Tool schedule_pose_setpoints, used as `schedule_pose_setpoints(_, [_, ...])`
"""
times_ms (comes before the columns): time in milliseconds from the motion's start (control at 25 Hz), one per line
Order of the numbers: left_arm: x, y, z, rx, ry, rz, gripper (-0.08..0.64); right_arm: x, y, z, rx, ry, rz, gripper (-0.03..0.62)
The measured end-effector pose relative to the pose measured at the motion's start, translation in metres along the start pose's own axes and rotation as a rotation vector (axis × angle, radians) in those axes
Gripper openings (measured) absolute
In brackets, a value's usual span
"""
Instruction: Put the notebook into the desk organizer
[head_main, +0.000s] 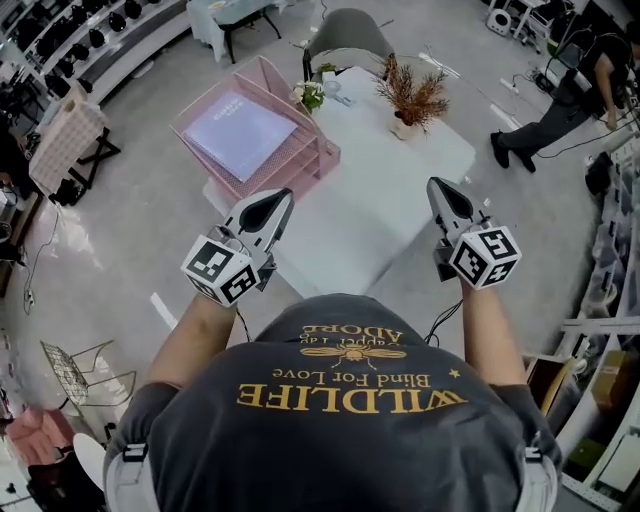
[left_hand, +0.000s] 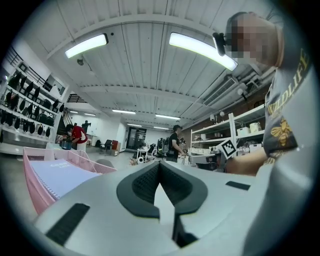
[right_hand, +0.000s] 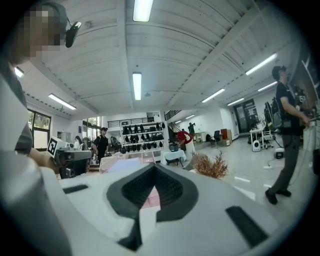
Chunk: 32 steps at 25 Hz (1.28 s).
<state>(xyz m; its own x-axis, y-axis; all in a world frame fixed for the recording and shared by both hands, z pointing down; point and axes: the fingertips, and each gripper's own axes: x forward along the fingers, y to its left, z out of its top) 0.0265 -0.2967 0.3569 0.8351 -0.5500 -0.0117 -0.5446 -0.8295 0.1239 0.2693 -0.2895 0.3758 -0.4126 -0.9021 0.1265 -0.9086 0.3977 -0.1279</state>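
Observation:
A lavender spiral notebook (head_main: 240, 133) lies flat inside the pink mesh desk organizer (head_main: 312, 160), which stands at the left end of the white table (head_main: 370, 225). My left gripper (head_main: 284, 194) is held close to my body, short of the table's near edge, its jaws shut with nothing between them. My right gripper (head_main: 434, 183) hovers over the table's near right edge, also shut and empty. The left gripper view shows the notebook (left_hand: 60, 175) within the pink organizer (left_hand: 36, 192), left of the closed jaws. In the right gripper view the organizer (right_hand: 135, 159) sits beyond the closed jaw tips.
A pot of dried brown plant (head_main: 412, 100) and a small flower pot (head_main: 310, 95) stand at the table's far end. A grey chair (head_main: 345, 40) is behind the table. A person (head_main: 560, 105) stands on the floor to the right. Shelves line the room's left.

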Motion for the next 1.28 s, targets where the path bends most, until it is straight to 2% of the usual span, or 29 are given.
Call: schedule_pose_setpoints(1280, [-0.01, 0.005, 0.006, 0.002, -0.021, -0.003, 0.002, 0.004, 0.003, 0.01, -0.054, 0.017, -0.007, -0.002])
